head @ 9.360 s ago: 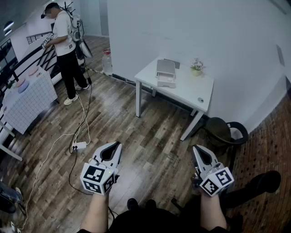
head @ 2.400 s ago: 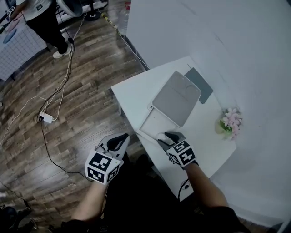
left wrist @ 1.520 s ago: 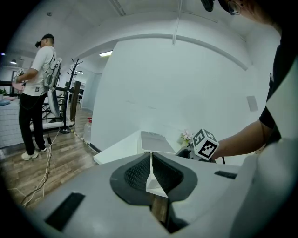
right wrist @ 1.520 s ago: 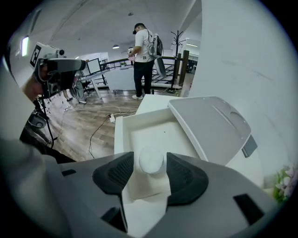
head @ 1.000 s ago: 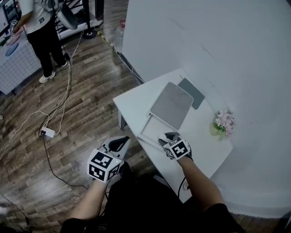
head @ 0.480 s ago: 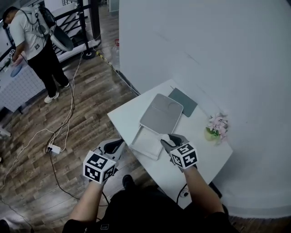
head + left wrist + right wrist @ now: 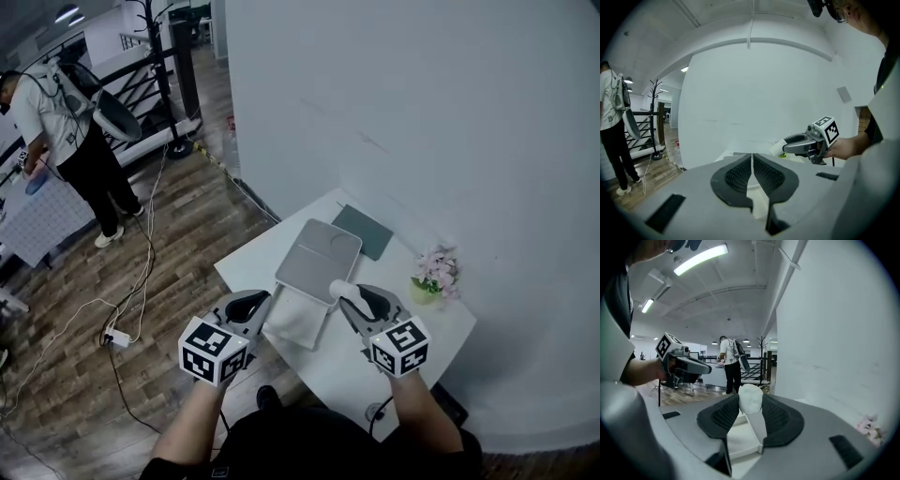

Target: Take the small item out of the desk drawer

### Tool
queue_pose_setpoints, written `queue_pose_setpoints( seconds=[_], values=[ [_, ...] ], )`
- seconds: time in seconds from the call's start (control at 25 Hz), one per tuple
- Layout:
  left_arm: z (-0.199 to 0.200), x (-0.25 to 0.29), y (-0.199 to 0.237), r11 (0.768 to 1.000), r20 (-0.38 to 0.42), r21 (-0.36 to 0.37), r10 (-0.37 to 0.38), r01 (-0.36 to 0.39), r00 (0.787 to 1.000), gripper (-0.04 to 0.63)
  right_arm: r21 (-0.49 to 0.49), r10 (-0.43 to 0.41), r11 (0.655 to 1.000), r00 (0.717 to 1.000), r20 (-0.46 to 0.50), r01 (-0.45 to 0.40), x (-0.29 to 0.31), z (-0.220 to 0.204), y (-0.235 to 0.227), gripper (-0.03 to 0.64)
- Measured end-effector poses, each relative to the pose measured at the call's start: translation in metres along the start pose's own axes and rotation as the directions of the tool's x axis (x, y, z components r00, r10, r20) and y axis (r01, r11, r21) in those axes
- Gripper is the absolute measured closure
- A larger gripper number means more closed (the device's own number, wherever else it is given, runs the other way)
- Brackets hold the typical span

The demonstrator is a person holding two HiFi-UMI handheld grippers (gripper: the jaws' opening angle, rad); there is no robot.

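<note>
Two grippers are over the near edge of the white bench [image 7: 398,361]. The right gripper [image 7: 751,405] has its jaws closed on the small item [image 7: 750,397], a pale, rounded white lump that bulges out above the pads. It is held up in the air, clear of the open drawer [image 7: 298,319], whose white tray shows empty just below the jaws in the right gripper view. The left gripper [image 7: 752,158] is beside the drawer's left front corner; its jaws are drawn together with only a sliver of a gap and nothing between them. Behind the drawer lies the unit's flat grey top [image 7: 319,259], and past that a dark pad [image 7: 364,231] near the wall. A small pot of pink flowers [image 7: 432,275] sits to the right. Another person [image 7: 66,122] stands well apart on the wooden floor [image 7: 178,244] (cables trail there).
</note>
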State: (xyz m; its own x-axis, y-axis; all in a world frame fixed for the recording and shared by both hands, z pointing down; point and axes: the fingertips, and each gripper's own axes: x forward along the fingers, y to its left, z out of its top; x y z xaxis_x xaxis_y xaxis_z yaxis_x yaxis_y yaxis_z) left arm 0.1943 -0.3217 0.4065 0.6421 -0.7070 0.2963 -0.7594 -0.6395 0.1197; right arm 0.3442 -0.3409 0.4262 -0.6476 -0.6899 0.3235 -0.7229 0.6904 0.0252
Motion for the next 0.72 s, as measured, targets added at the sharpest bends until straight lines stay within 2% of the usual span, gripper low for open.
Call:
queue_pose_setpoints(
  seconds=[0.28,0.72],
  values=[
    [0.038,0.005,-0.014,0.999,0.052,0.032,-0.022,0.02,0.998,0.572,0.029,0.026,0.999,0.987,0.161,-0.031,-0.035,0.05,0.001,0.466],
    [0.06,0.006,-0.035,0.997,0.088,0.07,-0.047,0.041,0.995,0.572,0.014,0.031,0.999,0.944,0.327,-0.038,-0.095,0.082,0.002,0.468]
  ],
)
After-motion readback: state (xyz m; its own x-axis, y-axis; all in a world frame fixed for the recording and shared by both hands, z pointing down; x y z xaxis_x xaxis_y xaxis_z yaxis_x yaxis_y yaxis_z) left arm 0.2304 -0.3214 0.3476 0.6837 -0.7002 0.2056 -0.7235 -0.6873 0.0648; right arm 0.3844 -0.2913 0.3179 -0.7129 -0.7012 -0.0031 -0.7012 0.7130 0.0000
